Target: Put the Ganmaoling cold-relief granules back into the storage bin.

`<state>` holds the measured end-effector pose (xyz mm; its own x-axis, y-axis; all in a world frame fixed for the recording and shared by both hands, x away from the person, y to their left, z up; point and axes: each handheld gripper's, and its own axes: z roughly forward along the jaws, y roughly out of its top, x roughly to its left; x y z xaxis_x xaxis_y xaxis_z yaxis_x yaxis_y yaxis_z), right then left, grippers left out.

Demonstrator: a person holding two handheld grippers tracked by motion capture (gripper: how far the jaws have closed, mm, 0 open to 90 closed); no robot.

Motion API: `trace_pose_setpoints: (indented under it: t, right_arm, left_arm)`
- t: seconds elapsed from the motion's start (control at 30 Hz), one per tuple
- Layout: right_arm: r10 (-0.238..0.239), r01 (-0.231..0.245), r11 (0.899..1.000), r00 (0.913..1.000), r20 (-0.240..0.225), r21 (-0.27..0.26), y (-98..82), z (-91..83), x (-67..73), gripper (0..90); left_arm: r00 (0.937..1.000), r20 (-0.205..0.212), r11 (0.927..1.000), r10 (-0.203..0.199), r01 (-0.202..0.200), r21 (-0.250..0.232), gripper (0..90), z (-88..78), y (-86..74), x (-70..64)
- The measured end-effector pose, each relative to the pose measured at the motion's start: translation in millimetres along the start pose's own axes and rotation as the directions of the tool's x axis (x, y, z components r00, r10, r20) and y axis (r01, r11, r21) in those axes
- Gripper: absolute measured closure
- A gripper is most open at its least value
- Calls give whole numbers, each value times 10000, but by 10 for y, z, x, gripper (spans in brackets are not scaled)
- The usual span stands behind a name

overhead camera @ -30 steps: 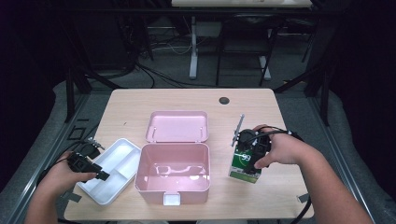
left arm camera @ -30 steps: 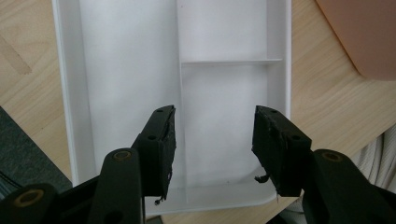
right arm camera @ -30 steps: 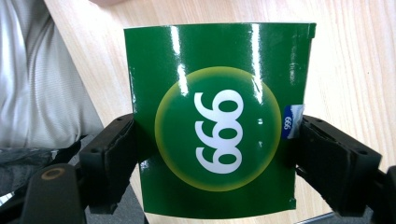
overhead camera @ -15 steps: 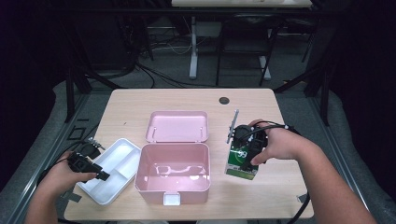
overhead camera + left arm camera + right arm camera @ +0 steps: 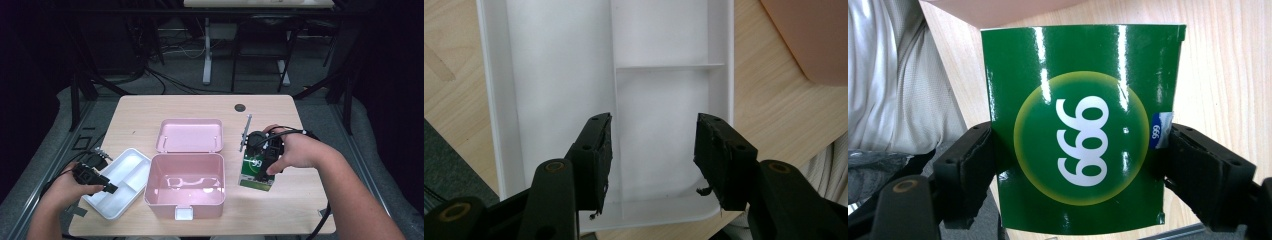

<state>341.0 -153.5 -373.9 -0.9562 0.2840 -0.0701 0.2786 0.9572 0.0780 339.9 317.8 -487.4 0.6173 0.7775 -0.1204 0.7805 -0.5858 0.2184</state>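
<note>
Green box (image 5: 1083,145) between right hand-held gripper (image 5: 1078,165) jaws

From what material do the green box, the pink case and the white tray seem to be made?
Green box: probably glossy printed cardboard; it shows bright glare streaks and thin cut edges.
Pink case: likely moulded plastic, smooth, with light reflections inside.
White tray: apparently matte plastic, with thin moulded dividers.

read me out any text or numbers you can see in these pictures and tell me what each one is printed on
"999" in large white digits, seen upside down in the right gripper view, inside a yellow-ringed circle on the green box.
"999" in small white digits on a blue patch at that box's side edge.
A white mark on the box in the high view is too small to read.
</note>
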Motion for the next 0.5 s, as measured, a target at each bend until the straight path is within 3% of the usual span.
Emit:
trace_pose_setpoints:
  t: [0.5]
  right_arm:
    - [-488, 489, 9988, 9986, 215, -54, 262, -131, 53, 177]
  left_arm:
    - [10000, 35, 10000, -13, 13, 9, 494, 5, 1, 3]
